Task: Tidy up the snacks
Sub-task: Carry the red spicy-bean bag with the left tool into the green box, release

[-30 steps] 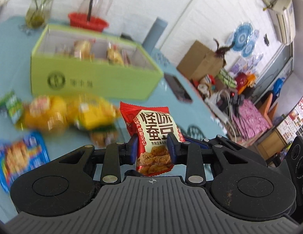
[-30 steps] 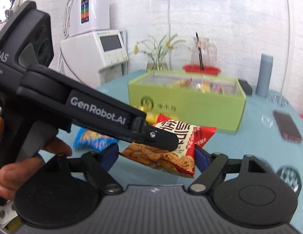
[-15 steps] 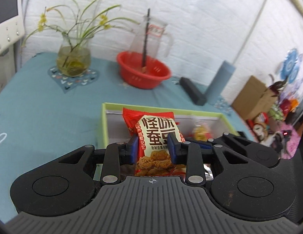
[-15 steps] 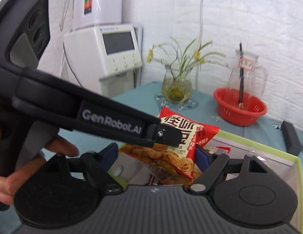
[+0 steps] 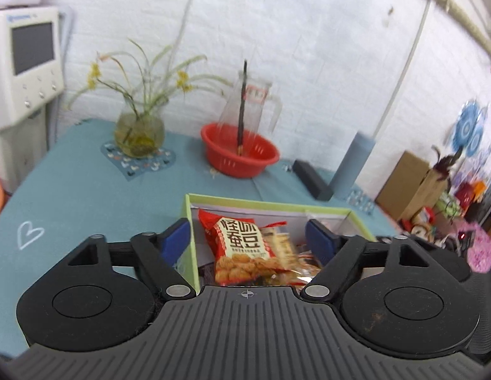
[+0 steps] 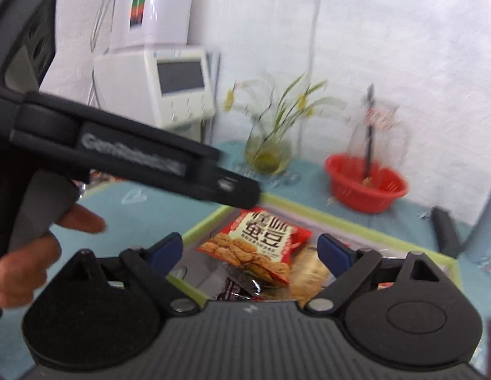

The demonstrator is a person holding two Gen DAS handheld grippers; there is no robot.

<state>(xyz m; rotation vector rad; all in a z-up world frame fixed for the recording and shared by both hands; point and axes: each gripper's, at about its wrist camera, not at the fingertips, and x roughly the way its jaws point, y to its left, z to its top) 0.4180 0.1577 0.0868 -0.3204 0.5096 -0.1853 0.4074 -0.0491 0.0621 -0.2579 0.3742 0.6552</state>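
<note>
Your left gripper has just sprung open over the green box, pads clear of the red packet, which lies inside it. Your right gripper has likewise just widened, holding nothing.
</note>
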